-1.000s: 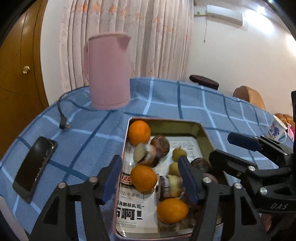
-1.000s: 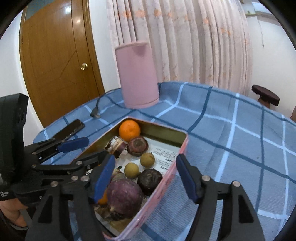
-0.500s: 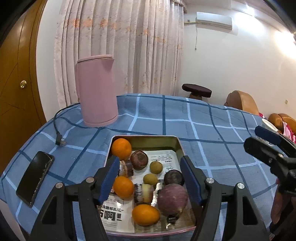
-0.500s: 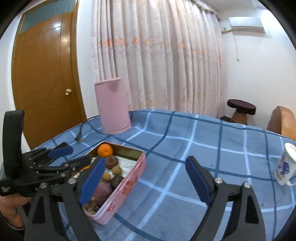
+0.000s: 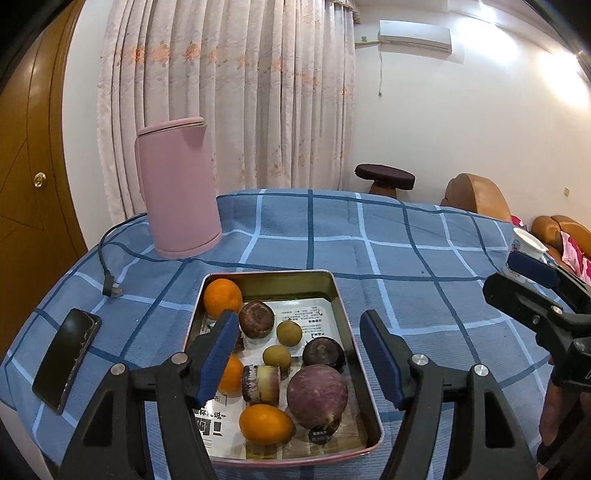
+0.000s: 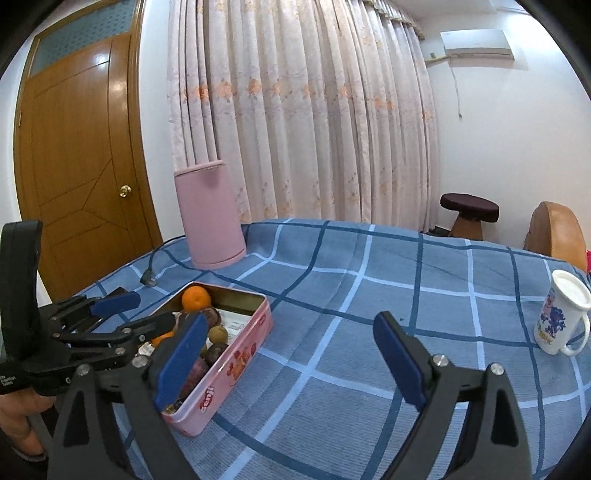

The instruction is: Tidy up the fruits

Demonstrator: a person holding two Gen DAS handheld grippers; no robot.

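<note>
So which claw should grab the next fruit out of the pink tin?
Probably the left gripper: it hangs open right over the tin, framing the fruit. The right gripper is open too, but off to the tin's side, above bare tablecloth.

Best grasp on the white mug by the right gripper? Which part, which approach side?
Grip the white mug across its body, from above or the curtain side. It stands upright, handle facing the near edge, clear tablecloth around it. Right gripper is open.

Home living rm. Floral curtains [image 6: 303,122], wood door [image 6: 77,177], wall AC unit [image 5: 414,35] & sofa [image 5: 476,194]. Desk w/ blue checked cloth [image 6: 369,295], pink kettle [image 5: 177,188].
</note>
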